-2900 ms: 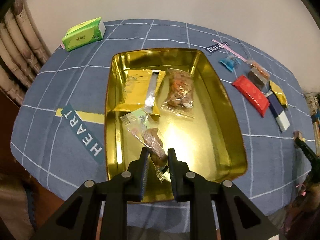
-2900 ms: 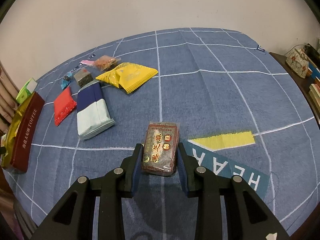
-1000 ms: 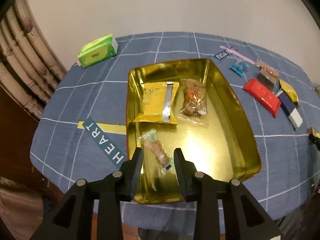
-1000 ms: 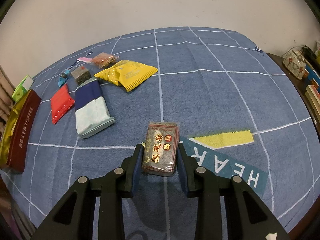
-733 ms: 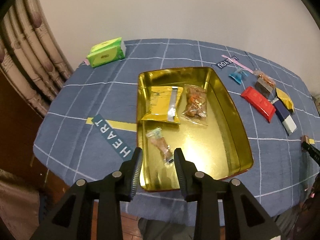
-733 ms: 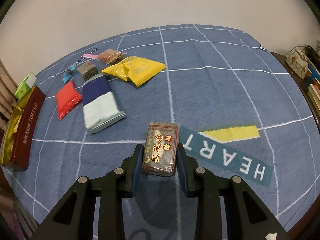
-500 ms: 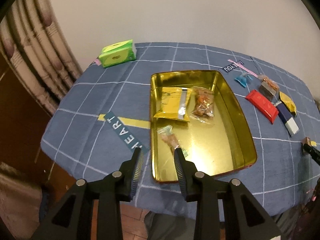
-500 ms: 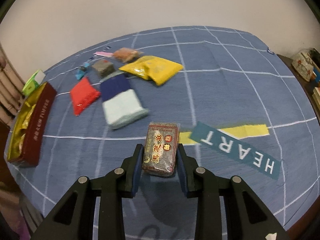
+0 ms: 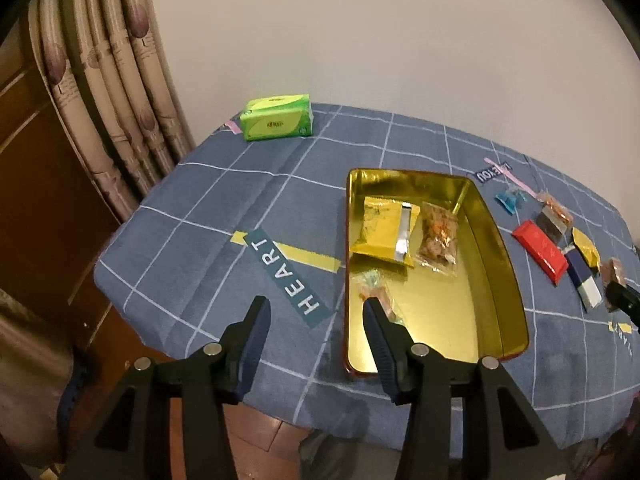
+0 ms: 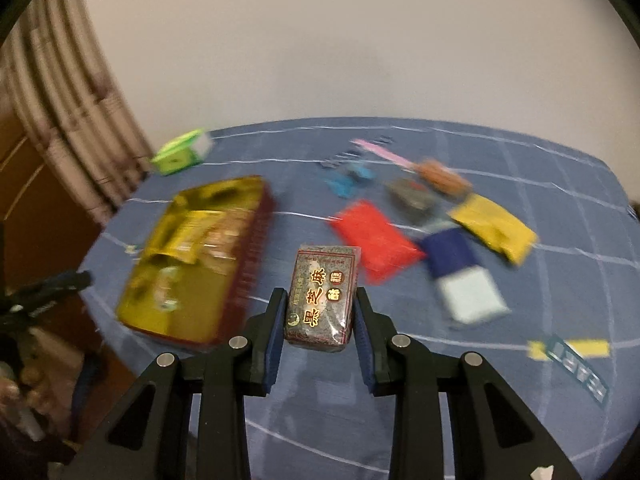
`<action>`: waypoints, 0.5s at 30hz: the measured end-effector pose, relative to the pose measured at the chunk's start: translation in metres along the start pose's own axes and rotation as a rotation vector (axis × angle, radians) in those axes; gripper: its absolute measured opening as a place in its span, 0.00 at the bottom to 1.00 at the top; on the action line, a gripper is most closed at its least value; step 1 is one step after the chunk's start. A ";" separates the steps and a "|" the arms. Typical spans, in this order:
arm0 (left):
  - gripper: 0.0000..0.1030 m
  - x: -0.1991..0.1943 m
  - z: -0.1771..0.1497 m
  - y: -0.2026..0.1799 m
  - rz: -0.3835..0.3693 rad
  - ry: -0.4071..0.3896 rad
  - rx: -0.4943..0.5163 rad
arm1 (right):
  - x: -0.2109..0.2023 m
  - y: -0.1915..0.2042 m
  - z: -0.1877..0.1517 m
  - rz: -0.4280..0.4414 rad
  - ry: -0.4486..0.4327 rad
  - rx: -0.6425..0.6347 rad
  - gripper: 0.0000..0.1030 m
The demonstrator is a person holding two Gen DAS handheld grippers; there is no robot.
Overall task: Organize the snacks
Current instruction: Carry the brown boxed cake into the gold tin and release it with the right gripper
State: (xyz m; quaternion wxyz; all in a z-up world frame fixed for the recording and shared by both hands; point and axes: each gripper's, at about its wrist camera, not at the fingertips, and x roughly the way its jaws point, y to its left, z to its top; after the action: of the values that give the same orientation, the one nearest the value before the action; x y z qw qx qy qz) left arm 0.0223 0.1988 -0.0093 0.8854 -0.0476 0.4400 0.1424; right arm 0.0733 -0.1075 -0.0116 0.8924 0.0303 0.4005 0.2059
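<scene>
My right gripper (image 10: 319, 304) is shut on a brown sesame snack pack (image 10: 323, 292) and holds it above the blue cloth, right of the gold tin (image 10: 144, 312). My left gripper (image 9: 314, 314) is open and empty above the table's front edge, left of the gold tin (image 9: 500, 256). The tin holds a yellow packet (image 9: 382, 228), a clear packet of brown snacks (image 9: 438, 234) and a small clear candy wrapper (image 9: 374, 286). Loose on the cloth are a red packet (image 10: 374, 238), a navy and pale blue packet (image 10: 460, 276) and a yellow packet (image 10: 494, 226).
A green tissue pack (image 9: 276, 122) lies at the table's back left, near a curtain (image 9: 108, 92). Smaller wrapped sweets (image 10: 412, 196) and a blue candy (image 10: 346, 182) lie behind the red packet. The right wrist view is motion-blurred.
My left gripper let go of the candy wrapper in the tin, pulled back toward the front left and opened wide. My right gripper lifted the sesame pack and swung left toward the tin.
</scene>
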 end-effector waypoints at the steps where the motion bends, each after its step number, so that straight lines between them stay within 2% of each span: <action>1: 0.48 0.001 0.000 0.002 -0.010 0.000 -0.007 | 0.003 0.011 0.004 0.021 0.002 -0.014 0.28; 6: 0.48 -0.004 0.001 0.012 -0.045 -0.041 -0.066 | 0.028 0.056 0.021 0.111 0.028 -0.057 0.28; 10: 0.48 -0.009 0.002 0.012 -0.023 -0.082 -0.063 | 0.051 0.091 0.028 0.150 0.064 -0.111 0.28; 15: 0.48 -0.005 0.002 0.010 -0.011 -0.050 -0.043 | 0.082 0.126 0.028 0.176 0.121 -0.170 0.28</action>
State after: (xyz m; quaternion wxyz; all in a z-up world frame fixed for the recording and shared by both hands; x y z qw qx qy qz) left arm 0.0185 0.2076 -0.0039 0.8956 -0.0656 0.4143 0.1483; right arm 0.0987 0.0431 -0.0228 0.8445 -0.0230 0.4304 0.3179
